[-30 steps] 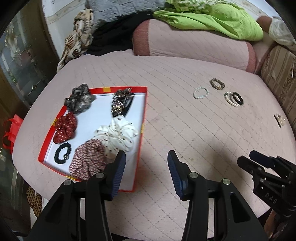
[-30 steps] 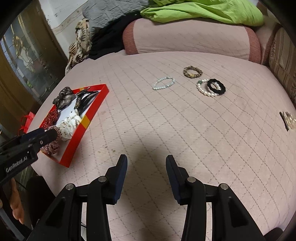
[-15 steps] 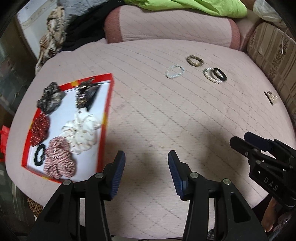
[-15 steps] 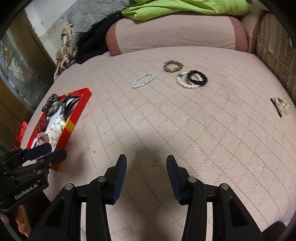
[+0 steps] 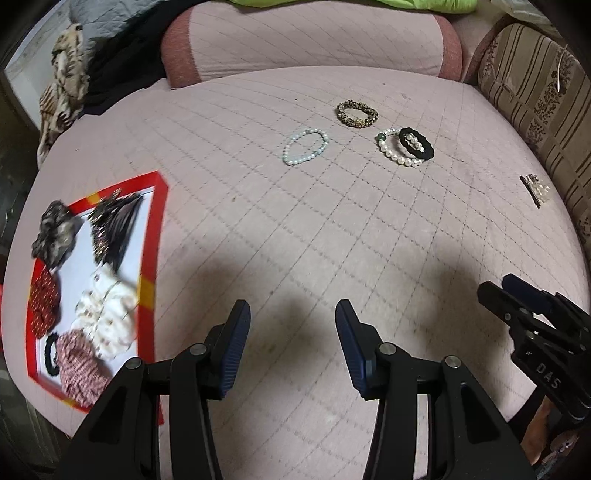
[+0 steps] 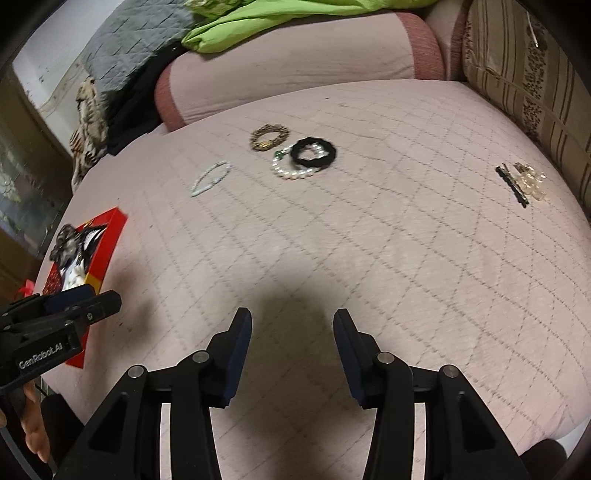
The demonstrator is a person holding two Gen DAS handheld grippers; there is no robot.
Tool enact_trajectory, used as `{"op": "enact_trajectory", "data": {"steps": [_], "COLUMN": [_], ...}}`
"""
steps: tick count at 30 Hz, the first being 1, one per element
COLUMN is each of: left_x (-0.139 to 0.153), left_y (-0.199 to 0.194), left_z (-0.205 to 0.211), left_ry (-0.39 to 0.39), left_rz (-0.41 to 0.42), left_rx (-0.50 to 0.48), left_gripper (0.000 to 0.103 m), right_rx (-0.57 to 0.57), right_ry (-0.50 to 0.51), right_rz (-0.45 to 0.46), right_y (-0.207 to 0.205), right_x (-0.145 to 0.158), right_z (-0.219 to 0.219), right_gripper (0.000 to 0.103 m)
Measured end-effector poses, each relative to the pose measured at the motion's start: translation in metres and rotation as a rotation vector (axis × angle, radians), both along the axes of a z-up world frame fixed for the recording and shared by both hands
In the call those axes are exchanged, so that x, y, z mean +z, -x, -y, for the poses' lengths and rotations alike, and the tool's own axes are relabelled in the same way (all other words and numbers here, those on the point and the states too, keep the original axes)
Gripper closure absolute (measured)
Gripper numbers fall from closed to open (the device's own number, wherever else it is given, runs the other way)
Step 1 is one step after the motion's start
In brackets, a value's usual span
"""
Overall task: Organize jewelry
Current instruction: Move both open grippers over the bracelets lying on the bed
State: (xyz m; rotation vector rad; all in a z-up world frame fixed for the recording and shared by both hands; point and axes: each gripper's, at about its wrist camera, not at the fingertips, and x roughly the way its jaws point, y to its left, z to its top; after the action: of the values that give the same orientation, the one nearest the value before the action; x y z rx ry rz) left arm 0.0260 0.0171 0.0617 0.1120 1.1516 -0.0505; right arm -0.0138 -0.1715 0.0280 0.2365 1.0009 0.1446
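A red-rimmed tray (image 5: 149,236) with several scrunchies and a dark hair clip lies at the left of the pink quilted bed. Farther back lie a pale bead bracelet (image 5: 305,146), a leopard-print band (image 5: 357,113), a white pearl bracelet (image 5: 395,155) and a black band (image 5: 415,143) overlapping it. A small hair clip (image 5: 534,188) lies at the right. My left gripper (image 5: 291,325) is open and empty above the near bed. My right gripper (image 6: 292,325) is open and empty too. The tray (image 6: 110,236), bracelets (image 6: 210,178) and clip (image 6: 522,181) show in the right wrist view.
A pink bolster (image 5: 314,37) lies along the back with a green cloth (image 6: 280,14) and a grey quilt (image 6: 133,48) on it. A striped cushion (image 5: 535,85) stands at the right. Patterned clothes (image 5: 62,88) hang at the back left.
Both grippers have swung to the right and forward; the tray has slid toward the left edge of both views and the bracelets have come nearer. Both grippers stay open.
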Motion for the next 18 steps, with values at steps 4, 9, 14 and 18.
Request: {"op": "enact_trajectory", "data": {"steps": [4,9,14,18], "left_x": [-0.006,-0.009,-0.005,-0.001], "left_y": [-0.019,-0.041,-0.067,-0.096], "left_z": [0.007,0.008,0.004,0.002], "left_ry": [-0.010,-0.029,-0.024,0.007], "left_rz": [-0.008,0.004,0.045,0.078], "left_rx": [-0.009,-0.002,0.016,0.031], "left_gripper": [0.056,0.056,0.056,0.056], "right_rx": [-0.017,-0.031,-0.032,-0.043], "right_ry": [0.010,0.009,0.005,-0.017], "right_rz": [0.000,0.009,0.042,0.070], "right_y": [-0.011,-0.028,-0.046,-0.066], "right_x": [-0.001,-0.001,0.002,0.007], "right_z": [0.012,0.021,0.028,0.036], "right_gripper": [0.053,0.053,0.053,0.051]}}
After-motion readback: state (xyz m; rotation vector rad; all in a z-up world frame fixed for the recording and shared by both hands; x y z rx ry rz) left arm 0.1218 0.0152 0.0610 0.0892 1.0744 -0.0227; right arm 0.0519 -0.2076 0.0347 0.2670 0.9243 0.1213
